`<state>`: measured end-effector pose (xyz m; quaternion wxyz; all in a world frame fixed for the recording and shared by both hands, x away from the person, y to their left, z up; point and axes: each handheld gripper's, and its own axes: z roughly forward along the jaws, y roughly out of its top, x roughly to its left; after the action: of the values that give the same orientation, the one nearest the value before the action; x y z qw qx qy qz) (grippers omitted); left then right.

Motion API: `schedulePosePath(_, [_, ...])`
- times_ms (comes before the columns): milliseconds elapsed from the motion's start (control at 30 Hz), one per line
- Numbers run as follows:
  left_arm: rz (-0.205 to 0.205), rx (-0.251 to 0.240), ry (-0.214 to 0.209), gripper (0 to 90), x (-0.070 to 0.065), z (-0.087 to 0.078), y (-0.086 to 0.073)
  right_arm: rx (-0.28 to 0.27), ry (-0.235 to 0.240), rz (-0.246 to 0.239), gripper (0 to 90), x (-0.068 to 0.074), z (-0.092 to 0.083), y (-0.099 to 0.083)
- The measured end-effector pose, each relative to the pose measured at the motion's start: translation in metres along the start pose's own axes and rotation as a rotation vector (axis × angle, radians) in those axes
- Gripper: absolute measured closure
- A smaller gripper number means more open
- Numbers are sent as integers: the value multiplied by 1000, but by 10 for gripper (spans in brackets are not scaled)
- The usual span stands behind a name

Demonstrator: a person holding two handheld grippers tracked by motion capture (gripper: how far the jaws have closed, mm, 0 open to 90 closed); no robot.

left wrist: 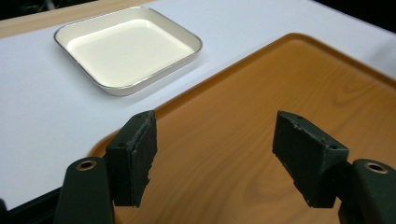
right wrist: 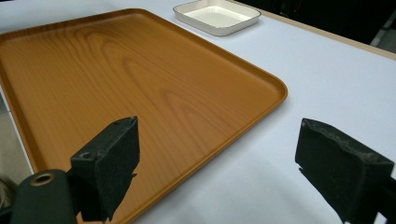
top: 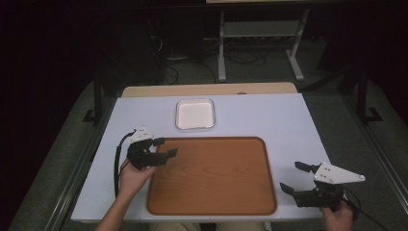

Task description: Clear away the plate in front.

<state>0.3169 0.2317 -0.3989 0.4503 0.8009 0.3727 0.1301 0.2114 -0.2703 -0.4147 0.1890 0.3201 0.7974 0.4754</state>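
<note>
Here the left hand-held gripper (top: 165, 147) hovers over the near-left part of the wooden tray (top: 211, 175), jaws spread wide and holding nothing; the right hand-held gripper (top: 294, 177) waits just off the tray's right rim, near the worktop's (top: 288, 120) near-right corner, equally wide and empty. The tray lies flat along the worktop's near edge, a rounded rectangle with a low raised lip and a smooth, glossy grain. It is probably stiff, light and rather slippery, so the lip at the two short sides looks the best hold. Beyond it, toward the far edge, sits a shallow white dish (top: 195, 114), square with rounded corners and a thin metallic-looking rim
</note>
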Motion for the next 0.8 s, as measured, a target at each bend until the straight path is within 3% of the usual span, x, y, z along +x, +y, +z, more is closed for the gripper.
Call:
schedulePosePath(333, [-15, 39, 6, 310, 11, 24, 13, -1, 1, 1, 130, -1, 0, 0])
schedulePosePath(800, [-45, 84, 21, 311, 23, 40, 26, -4, 6, 3, 130, -2, 1, -1])
